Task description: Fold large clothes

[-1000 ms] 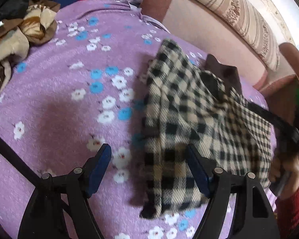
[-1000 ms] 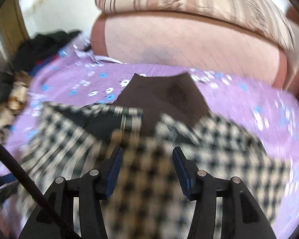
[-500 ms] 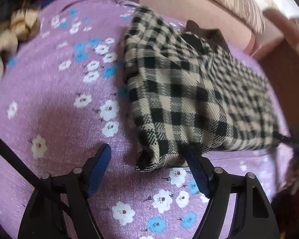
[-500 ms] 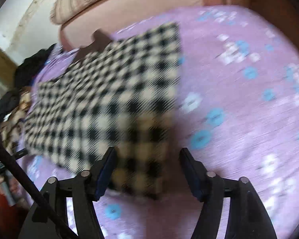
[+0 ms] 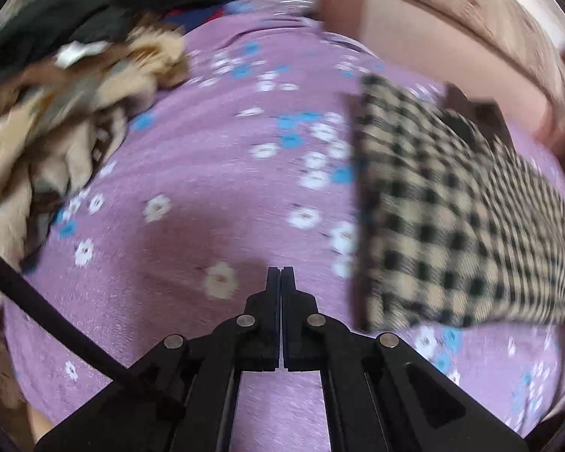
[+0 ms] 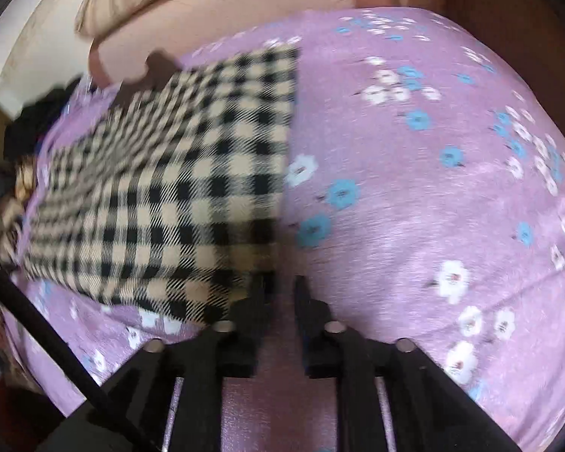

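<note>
A cream-and-black checked garment [image 5: 455, 211] lies folded flat on the purple flowered bedspread [image 5: 214, 173], at the right of the left wrist view. It also shows in the right wrist view [image 6: 177, 188] at the left. A dark brown piece [image 5: 478, 105] sticks out at its far end. My left gripper [image 5: 280, 275] is shut and empty over bare bedspread, left of the garment. My right gripper [image 6: 280, 282] has its fingers a narrow gap apart, empty, just off the garment's near right corner.
A heap of tan, brown and black clothes [image 5: 56, 113] lies at the far left of the bed. A pink upholstered headboard with a striped cushion [image 5: 452, 30] runs along the far side. Bare bedspread [image 6: 433, 188] fills the right of the right wrist view.
Both grippers have let go of the garment and closed. The left one has swung left off the cloth; the right one has pulled back off its corner. The garment lies still.
</note>
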Demonstrator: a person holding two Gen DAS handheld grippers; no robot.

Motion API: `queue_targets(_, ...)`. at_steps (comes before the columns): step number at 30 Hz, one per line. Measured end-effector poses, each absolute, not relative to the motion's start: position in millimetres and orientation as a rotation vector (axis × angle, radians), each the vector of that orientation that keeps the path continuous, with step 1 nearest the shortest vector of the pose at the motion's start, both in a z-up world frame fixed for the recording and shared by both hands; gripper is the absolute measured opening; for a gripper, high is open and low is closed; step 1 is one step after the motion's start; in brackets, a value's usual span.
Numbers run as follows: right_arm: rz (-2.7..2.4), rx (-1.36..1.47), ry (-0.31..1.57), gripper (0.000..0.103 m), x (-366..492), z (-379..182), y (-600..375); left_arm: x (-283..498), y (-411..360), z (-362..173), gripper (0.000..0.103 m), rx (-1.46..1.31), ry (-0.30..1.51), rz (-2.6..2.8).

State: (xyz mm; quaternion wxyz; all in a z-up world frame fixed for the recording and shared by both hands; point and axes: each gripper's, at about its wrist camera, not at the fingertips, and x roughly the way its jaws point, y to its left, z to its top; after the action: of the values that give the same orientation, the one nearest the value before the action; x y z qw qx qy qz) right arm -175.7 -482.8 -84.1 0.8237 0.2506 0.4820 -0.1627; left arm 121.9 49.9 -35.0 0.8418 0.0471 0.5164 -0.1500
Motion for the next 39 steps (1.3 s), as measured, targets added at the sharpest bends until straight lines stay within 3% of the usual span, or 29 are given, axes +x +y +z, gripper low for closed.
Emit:
queue_targets(2,-0.4,0.518,0.948,0.025,-187,-67,-491,128,58,-21,0.001,0.047,1.038,-0.308)
queue_targets(4,-0.456,0.492,0.832,0.027,-193,-45,-496,129,52,-5,0.017,0.061,0.971,-0.309)
queue_targets(5,-0.452,0.491,0.797,0.029,-193,-39,-496,131,42,1,0.047,0.064,0.953,-0.322)
queue_targets(7,-0.394,0.497,0.744,0.029,-178,-31,-490,139,20,10,0.075,0.061,0.919,-0.35)
queue_targets(14,-0.139,0.414,0.847,0.029,-61,-49,-435,170,-105,1,0.075,0.162,0.885,-0.539)
queue_targets(19,-0.121,0.384,0.939,0.03,-7,-90,-426,213,-155,-59,0.064,0.417,0.915,-0.373)
queue_targets(26,-0.246,0.403,0.889,0.023,-6,-97,-465,253,-123,-77,0.096,0.17,0.948,-0.369)
queue_targets(29,-0.283,0.421,0.878,0.014,-9,-95,-473,255,-118,-75,0.096,0.149,0.96,-0.357)
queue_targets(31,-0.331,0.371,0.866,0.015,-14,-87,-472,253,-115,-63,0.095,0.184,0.947,-0.306)
queue_targets(34,-0.412,0.352,0.846,0.022,-26,-75,-480,250,-98,-38,0.094,0.219,0.903,-0.253)
queue_targets(36,-0.448,0.362,0.833,0.049,-34,-68,-486,244,-84,-23,0.094,0.229,0.898,-0.225)
queue_targets(39,-0.484,0.39,0.805,0.053,-52,-55,-494,220,-62,0,0.094,0.231,0.875,-0.224)
